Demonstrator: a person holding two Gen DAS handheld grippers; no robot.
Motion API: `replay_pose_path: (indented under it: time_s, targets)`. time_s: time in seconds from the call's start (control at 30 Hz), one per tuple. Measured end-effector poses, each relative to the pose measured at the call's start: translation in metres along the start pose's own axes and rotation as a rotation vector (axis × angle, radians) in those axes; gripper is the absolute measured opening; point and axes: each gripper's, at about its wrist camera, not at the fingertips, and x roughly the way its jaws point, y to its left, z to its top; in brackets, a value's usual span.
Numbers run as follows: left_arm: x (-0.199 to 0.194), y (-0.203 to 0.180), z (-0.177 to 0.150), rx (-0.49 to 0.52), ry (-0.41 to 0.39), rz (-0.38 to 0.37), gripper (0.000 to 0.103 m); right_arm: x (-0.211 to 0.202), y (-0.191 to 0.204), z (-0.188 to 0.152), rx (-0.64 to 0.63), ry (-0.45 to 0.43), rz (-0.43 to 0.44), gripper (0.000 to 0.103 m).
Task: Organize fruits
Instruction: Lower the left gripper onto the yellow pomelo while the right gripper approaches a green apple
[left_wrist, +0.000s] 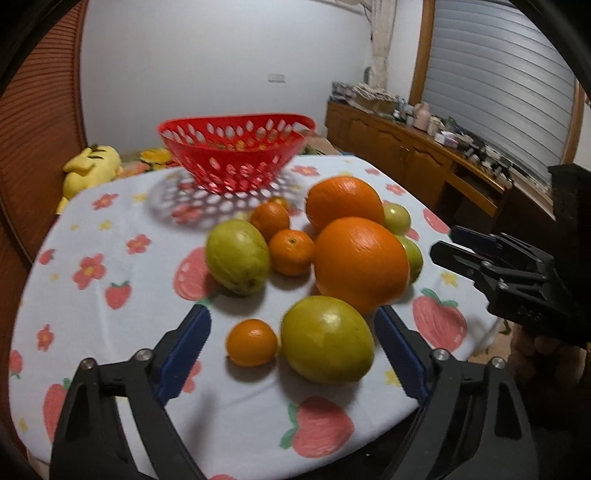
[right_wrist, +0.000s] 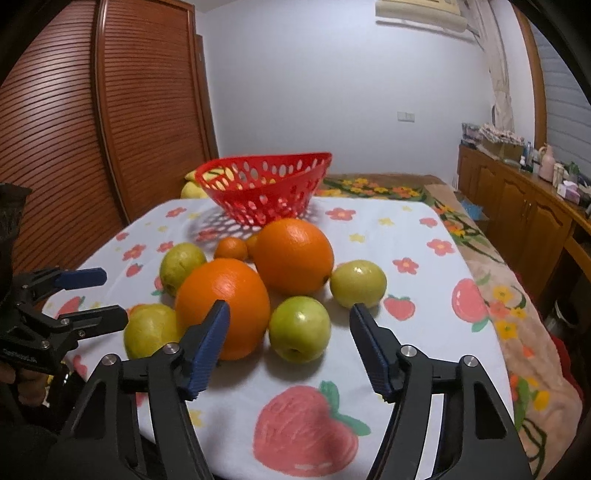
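left hand-held gripper (left_wrist: 291, 336): parted, unclamped, around yellow-green fruit (left_wrist: 327, 339), frame bottom centre | right hand-held gripper (right_wrist: 290, 332): parted, unclamped, flanking green fruit (right_wrist: 299, 329), centre

Plain white wall (right_wrist: 332, 92) at the back, with a small switch plate (right_wrist: 405, 116). Louvred wooden wardrobe doors (right_wrist: 110, 122) along the left. Low wooden sideboard (left_wrist: 399, 147) on the right, cluttered on top, under a slatted window blind (left_wrist: 495, 85). Air conditioner (right_wrist: 421, 14) mounted high.
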Motion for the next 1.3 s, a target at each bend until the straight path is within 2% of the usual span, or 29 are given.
replay_pose_path:
  time_s: [0.23, 0.53, 0.67, 0.73, 0.77, 1.3]
  targets:
    - [0.009, -0.008, 0.001, 0.023, 0.039, -0.054, 0.084, 0.016, -0.013, -0.006, 0.006, 0.059, 0.010, 0.056]
    - [0.027, -0.014, 0.000, 0.059, 0.105, -0.026, 0.084, 0.024, -0.016, -0.010, 0.015, 0.087, 0.018, 0.056]
    - [0.030, -0.014, 0.002, 0.076, 0.104, -0.053, 0.081, 0.025, -0.018, -0.010, 0.015, 0.092, 0.018, 0.056]
    - [0.029, -0.012, 0.004, 0.075, 0.100, -0.063, 0.069, 0.027, -0.020, -0.010, 0.018, 0.096, 0.019, 0.056]
    - [0.029, -0.010, 0.004, 0.064, 0.102, -0.094, 0.061, 0.028, -0.020, -0.010, 0.018, 0.097, 0.020, 0.056]
    - [0.022, -0.005, 0.006, 0.046, 0.055, -0.108, 0.057, 0.047, -0.025, -0.009, 0.012, 0.147, 0.081, 0.059]
